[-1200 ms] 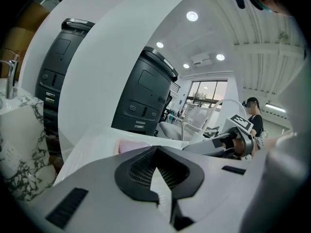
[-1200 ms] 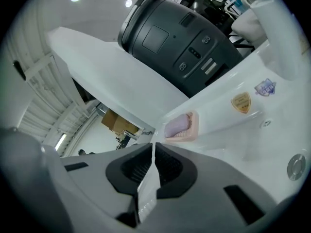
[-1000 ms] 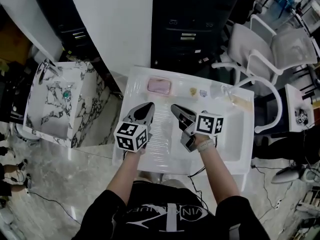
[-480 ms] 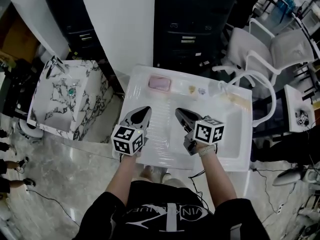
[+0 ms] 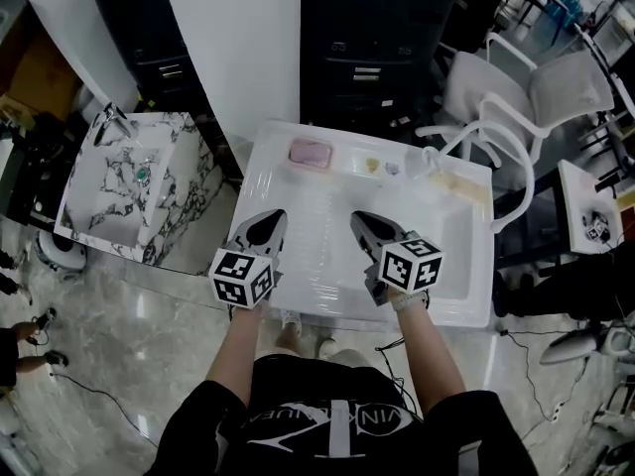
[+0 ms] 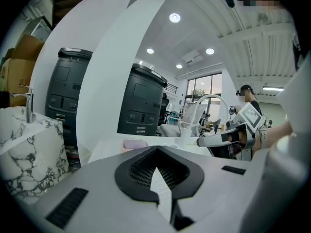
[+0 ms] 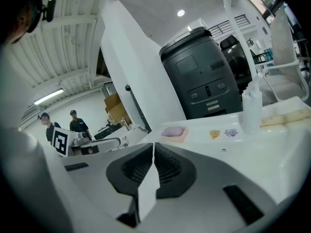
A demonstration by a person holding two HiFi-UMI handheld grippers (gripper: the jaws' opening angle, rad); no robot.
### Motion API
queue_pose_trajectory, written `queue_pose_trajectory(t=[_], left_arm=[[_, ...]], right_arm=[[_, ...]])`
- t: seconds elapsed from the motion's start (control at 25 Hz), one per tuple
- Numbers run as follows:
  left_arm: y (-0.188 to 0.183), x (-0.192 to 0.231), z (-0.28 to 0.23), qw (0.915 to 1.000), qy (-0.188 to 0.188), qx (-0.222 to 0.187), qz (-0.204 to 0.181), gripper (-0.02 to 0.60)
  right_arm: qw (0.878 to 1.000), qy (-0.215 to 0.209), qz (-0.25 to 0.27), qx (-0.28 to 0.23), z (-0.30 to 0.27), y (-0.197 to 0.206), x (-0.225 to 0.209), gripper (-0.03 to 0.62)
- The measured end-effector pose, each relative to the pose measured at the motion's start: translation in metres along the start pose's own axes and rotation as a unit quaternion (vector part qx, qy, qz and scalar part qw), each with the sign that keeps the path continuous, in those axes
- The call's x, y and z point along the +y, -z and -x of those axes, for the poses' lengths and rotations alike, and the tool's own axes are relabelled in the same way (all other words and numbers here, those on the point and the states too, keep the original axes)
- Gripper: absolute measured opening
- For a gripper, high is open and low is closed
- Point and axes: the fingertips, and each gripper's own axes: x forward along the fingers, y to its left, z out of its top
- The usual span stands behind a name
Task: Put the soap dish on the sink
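Jaws pinched shut and empty on both left gripper (image 5: 262, 230) and right gripper (image 5: 363, 223); soap dish (image 5: 310, 153) rests on sink (image 5: 456, 256) ledge ahead of their fingertips, apparently delivered.

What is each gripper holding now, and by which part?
Nothing. The left gripper and the right gripper are shut and empty; the soap dish lies on the sink.

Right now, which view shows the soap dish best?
The right gripper view: the soap dish sits unobstructed on the sink ledge. The head view shows it small from above; the left gripper view, only a sliver.
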Motion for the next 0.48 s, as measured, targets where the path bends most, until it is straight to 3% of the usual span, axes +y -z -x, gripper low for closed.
queue_pose_trajectory(t=[0.48], left_arm=[[-0.004, -0.009, 0.038, 0.9989, -0.033, -0.021, -0.024, 0.014]], right_arm=[[0.990, 0.042, 0.134, -0.033, 0.035, -0.005, 0.018, 0.031]])
